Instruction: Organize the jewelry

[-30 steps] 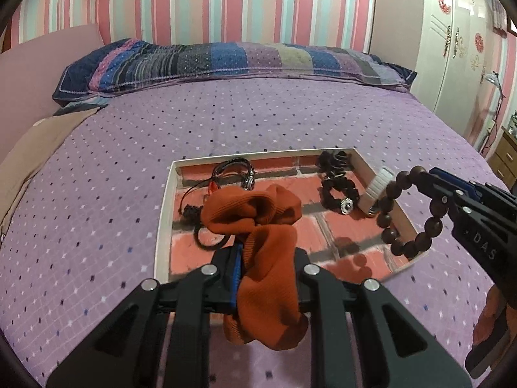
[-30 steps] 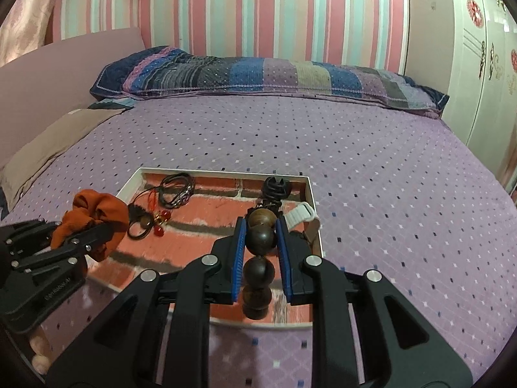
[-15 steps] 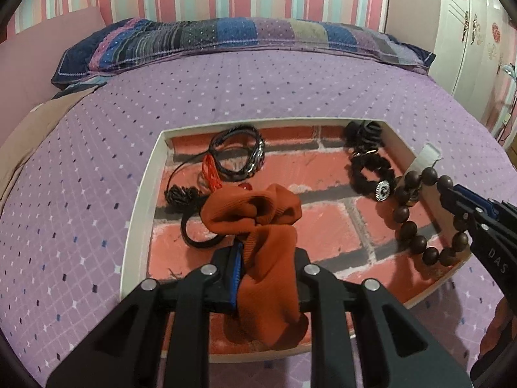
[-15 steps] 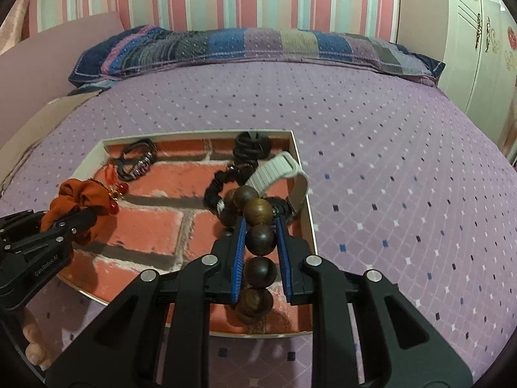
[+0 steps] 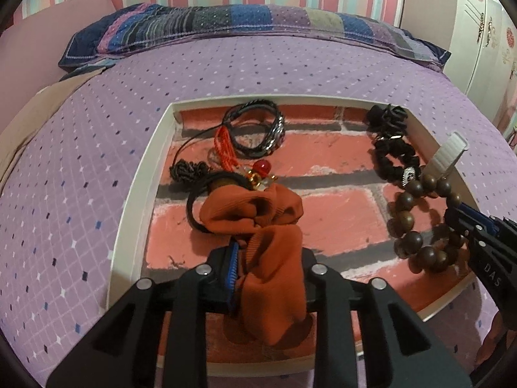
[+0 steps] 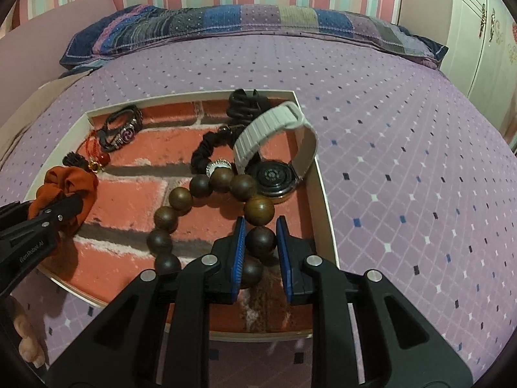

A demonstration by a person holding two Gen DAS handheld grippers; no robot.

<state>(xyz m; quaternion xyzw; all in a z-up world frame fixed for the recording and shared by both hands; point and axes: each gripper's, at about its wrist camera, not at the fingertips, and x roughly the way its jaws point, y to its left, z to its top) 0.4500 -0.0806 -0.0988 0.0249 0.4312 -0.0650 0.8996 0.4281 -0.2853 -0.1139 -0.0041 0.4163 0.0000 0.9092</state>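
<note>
A white tray [image 5: 135,200] with a brick-pattern floor lies on the purple bed. My left gripper [image 5: 271,258] hangs low over its near-left part with an orange scrunchie [image 5: 258,213] bunched between its pads; its jaws are opening and the fabric still fills the gap. From the right wrist view the same scrunchie [image 6: 69,184] sits at the left gripper [image 6: 69,203] tip. My right gripper [image 6: 260,242] is shut on one bead of a brown wooden bead bracelet [image 6: 177,199], whose loop rests on the tray floor near the right wall [image 6: 323,200]. In the left wrist view the bracelet [image 5: 407,220] hangs from the right gripper [image 5: 458,223].
Inside the tray lie a watch with a white strap [image 6: 274,174], a black beaded bracelet [image 5: 392,158], black cord bracelets [image 5: 258,129] and a red charm [image 5: 261,166]. A patchwork pillow [image 5: 245,22] lies at the bed's head, a white wardrobe [image 5: 484,32] stands right. Fingers [image 6: 26,349] show bottom left.
Both grippers have come down over the tray with their loads. The bead bracelet's loop has spread onto the tray floor. The left jaws stand a little wider around the scrunchie.
</note>
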